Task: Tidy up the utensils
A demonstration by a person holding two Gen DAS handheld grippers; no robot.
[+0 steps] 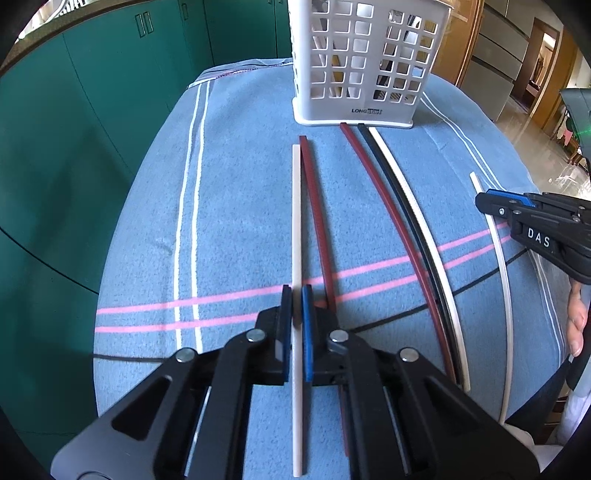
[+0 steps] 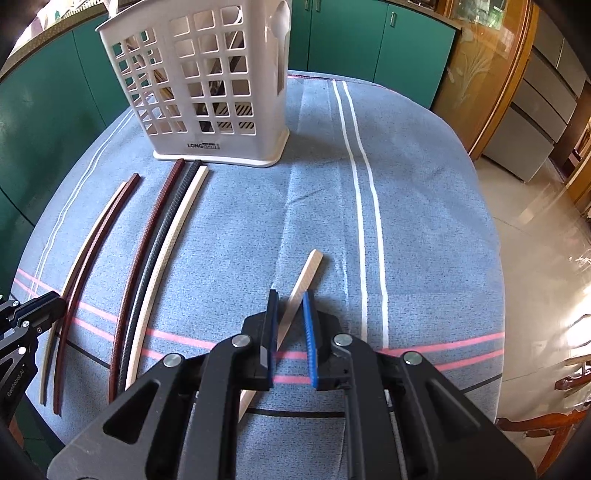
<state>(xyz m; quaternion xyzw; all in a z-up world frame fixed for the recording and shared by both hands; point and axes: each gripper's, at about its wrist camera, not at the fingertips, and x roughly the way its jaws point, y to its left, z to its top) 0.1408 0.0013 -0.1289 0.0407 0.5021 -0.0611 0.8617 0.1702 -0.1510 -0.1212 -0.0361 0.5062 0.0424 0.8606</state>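
Observation:
A white slotted utensil basket (image 1: 354,74) stands at the far end of the blue cloth, with a white spoon (image 2: 282,26) in it. My left gripper (image 1: 296,291) is shut on a white chopstick (image 1: 296,221) that points toward the basket, and a dark red chopstick (image 1: 314,206) lies right beside it. Further right, a dark red (image 1: 384,199), a black (image 1: 399,192) and a white chopstick (image 1: 410,188) lie side by side. My right gripper (image 2: 290,295) is shut on another white chopstick (image 2: 306,273), which crosses its blue pads at a slant.
The blue striped tablecloth (image 2: 424,221) covers a rounded table. Green cabinets (image 1: 92,110) stand behind and to the left of it. A wooden cabinet (image 2: 480,74) and a shiny floor lie to the right. A person's hand (image 1: 576,317) holds the right gripper.

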